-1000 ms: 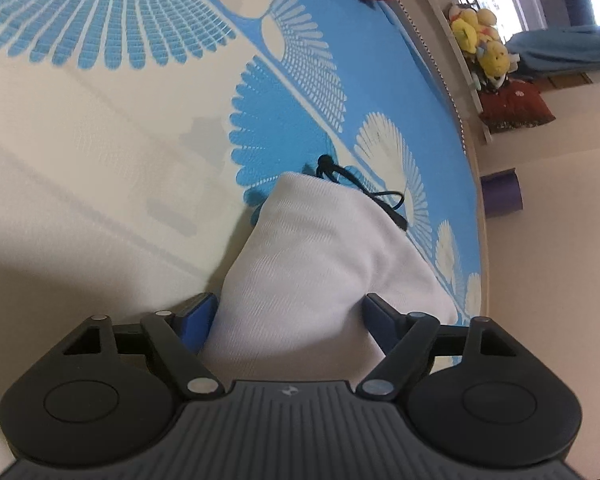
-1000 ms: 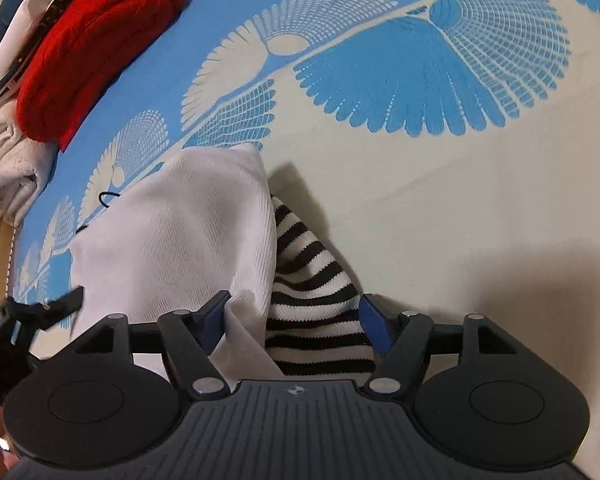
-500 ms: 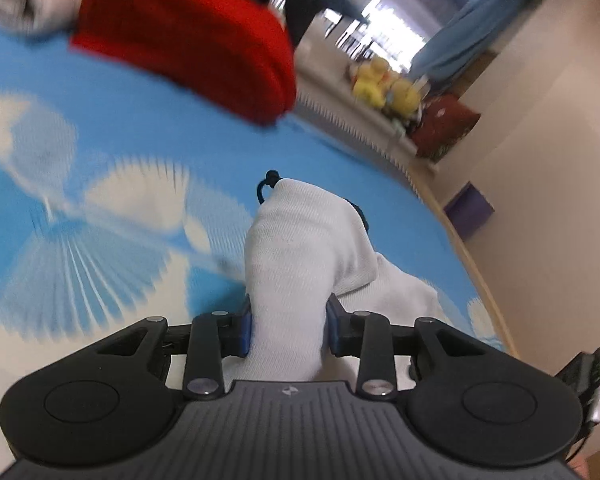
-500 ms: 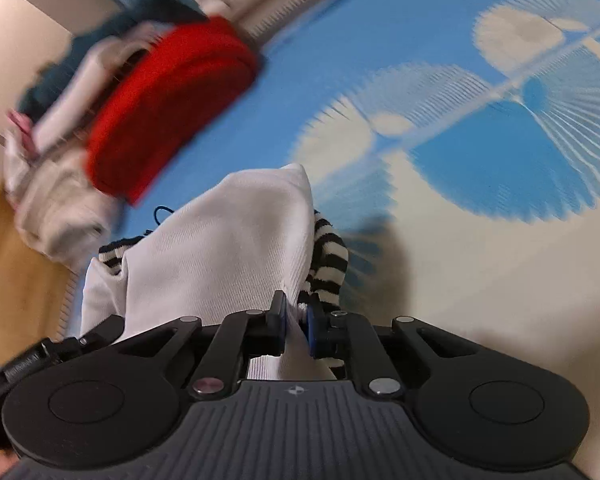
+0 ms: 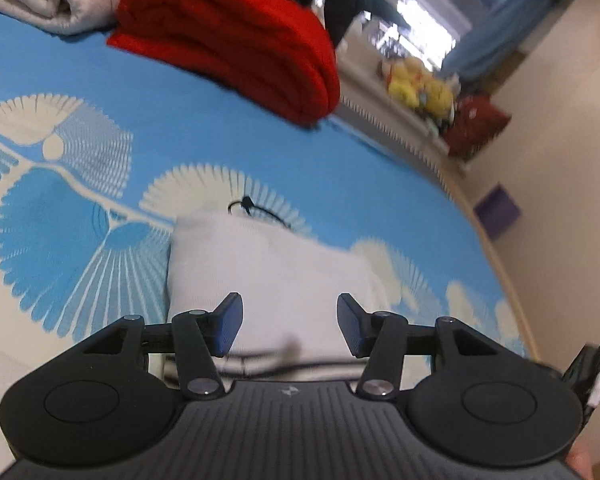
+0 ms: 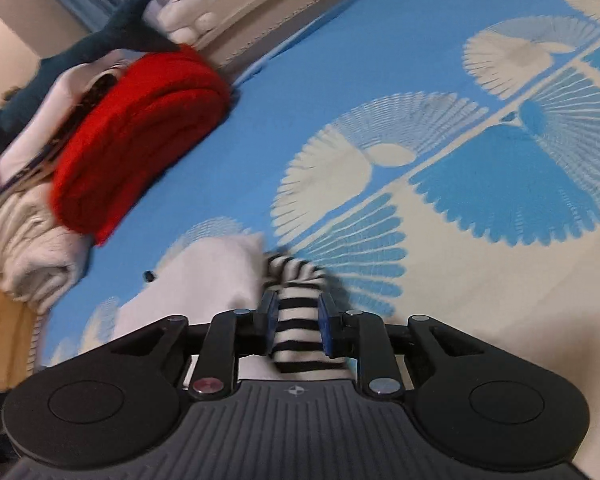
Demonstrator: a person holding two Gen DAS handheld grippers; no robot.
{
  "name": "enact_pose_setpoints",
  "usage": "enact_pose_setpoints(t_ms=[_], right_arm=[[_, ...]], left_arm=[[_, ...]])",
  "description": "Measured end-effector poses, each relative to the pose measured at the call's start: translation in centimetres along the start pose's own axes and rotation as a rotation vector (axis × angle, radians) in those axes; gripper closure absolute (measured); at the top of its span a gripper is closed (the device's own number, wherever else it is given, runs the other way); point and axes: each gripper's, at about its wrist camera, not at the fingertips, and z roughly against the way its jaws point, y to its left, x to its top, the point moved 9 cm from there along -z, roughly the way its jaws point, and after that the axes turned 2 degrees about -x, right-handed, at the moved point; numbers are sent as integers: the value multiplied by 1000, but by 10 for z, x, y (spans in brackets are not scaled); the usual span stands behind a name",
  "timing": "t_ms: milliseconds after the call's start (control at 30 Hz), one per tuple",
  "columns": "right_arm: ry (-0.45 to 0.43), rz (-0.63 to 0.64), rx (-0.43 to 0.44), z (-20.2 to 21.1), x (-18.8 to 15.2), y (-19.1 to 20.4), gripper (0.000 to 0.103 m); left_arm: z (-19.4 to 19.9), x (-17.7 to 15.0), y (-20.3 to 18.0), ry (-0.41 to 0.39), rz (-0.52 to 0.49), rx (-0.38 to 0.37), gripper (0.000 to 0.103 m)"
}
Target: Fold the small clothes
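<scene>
Soft daylight from the bright, blown-out window; motion blur throughout, fisheye bending at edges.

White garment: soft matt knit cloth. Red blanket: thick fuzzy cloth. Bedsheet: smooth printed fabric.

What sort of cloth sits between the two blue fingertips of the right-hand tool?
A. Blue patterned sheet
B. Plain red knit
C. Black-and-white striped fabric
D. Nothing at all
C: in the right wrist view, the black-and-white striped fabric lies between the blue pads of the right gripper, whose jaws are opening; the red knit lies folded far off.
</scene>
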Motion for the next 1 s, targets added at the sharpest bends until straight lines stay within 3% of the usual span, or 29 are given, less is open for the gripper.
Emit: enact_pose_setpoints(t_ms=[100, 267, 333, 400, 567, 600, 733, 800, 933, 1000], right_arm=[[95, 55, 35, -2, -20, 3, 44], [265, 147, -24, -13, -60, -5, 44], [305, 174, -54, -13, -72, -8, 54], [295, 190, -41, -4, -75, -7, 101], [114, 228, 52, 40, -45, 15, 102], [127, 228, 21, 42, -44, 8, 102], [314, 177, -105, 15, -80, -37, 102], [273, 201, -143, 17, -78, -35, 102], [136, 157, -76, 35, -48, -19, 88], [122, 122, -17, 35, -40, -12, 53]], left_arm=[[-2, -12, 3, 59, -12, 10, 46], [1, -29, 7, 108, -40, 56, 47], [3, -37, 6, 134, -57, 67, 47], [2, -49, 5, 172, -90, 84, 47], [-9, -81, 18, 267, -168, 160, 46], [-11, -86, 21, 283, -176, 163, 44], [-11, -89, 24, 303, -135, 143, 44], [-3, -79, 27, 263, -72, 131, 44], [5, -74, 42, 236, 60, 120, 23], [-4, -85, 55, 296, 109, 155, 23]])
